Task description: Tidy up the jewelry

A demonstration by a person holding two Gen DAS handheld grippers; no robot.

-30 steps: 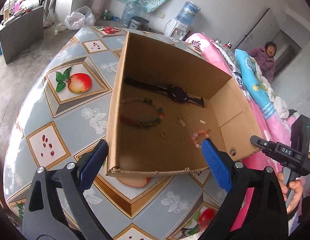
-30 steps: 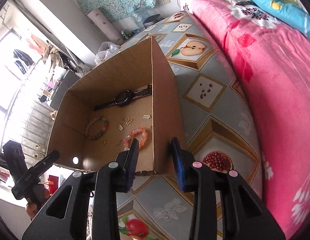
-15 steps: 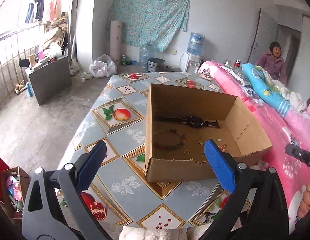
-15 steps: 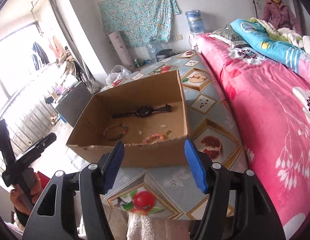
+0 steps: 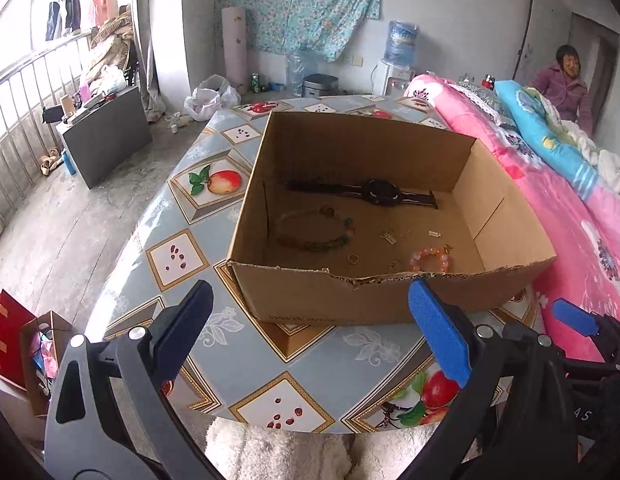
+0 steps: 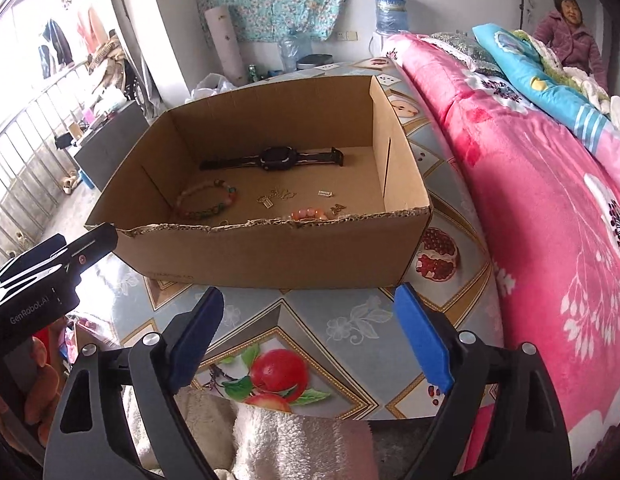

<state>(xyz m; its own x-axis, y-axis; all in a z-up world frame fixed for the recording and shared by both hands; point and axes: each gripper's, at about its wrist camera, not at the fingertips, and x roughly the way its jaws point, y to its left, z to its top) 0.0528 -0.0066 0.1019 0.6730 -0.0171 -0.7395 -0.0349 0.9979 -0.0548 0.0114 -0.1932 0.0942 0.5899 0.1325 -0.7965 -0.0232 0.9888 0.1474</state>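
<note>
Cardboard box (image 6: 269,252) on the bench (image 6: 310,320) holds watch (image 6: 277,158) and bracelets, gathered for sorting. Left gripper (image 5: 305,336) spread, empty; right gripper (image 6: 310,336) just opening, nothing between, both short of box.

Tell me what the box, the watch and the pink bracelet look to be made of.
Box: plain brown cardboard, matte; the near rim is torn and ragged, showing corrugation. Watch: black, probably plastic case with a rubbery strap, dull sheen; too small to be sure. Pink bracelet: round translucent beads, glossy, could be glass, stone or plastic.
</note>
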